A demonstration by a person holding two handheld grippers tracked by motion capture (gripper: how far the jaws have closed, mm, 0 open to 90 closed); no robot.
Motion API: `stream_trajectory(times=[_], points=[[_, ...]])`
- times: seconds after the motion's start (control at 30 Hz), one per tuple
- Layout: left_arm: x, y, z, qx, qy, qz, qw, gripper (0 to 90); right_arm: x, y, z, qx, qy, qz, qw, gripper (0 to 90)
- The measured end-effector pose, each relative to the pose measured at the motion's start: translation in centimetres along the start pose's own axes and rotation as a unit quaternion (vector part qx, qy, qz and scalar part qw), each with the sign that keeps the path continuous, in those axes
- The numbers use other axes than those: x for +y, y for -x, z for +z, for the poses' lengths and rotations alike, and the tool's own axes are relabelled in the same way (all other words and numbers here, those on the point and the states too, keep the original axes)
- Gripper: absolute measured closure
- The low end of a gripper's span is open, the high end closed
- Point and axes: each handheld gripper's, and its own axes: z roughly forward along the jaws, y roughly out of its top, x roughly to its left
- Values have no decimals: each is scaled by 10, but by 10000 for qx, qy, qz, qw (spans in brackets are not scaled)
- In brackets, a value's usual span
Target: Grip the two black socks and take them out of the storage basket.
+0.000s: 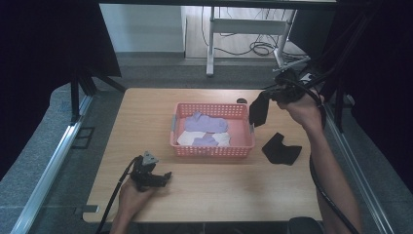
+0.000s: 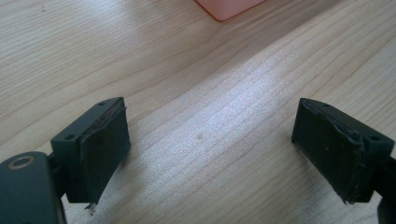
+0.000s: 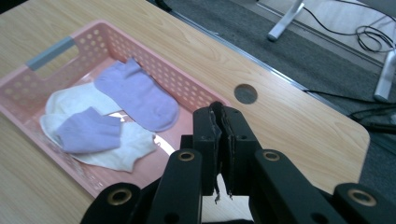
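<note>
Dangling a limp black sock [image 1: 258, 109], the right gripper [image 1: 277, 92] pinches it above the perforated pink basket [image 1: 213, 150]; left gripper [image 1: 163, 179] gapes wide.

I see a pink perforated basket [image 1: 213, 149] mid-table holding two lilac socks [image 1: 206, 122] over white ones [image 1: 187, 138]. One black sock [image 1: 257, 109] hangs limp, clamped in my right gripper [image 1: 271, 92] just beside the basket's right end. Second black sock [image 1: 281, 148] lies flat on the table, right of the basket.
</note>
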Motion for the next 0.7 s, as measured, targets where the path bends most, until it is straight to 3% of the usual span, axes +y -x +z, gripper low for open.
stream_trajectory(times=[0.33,0.7], points=[[0,0,0,2,11,-4,10000,108,-28,24,1,-180,-190,276,9993,859],[0,0,0,0,-6,7,10000,109,-70,44,21,-342,-563,576,9962,858]])
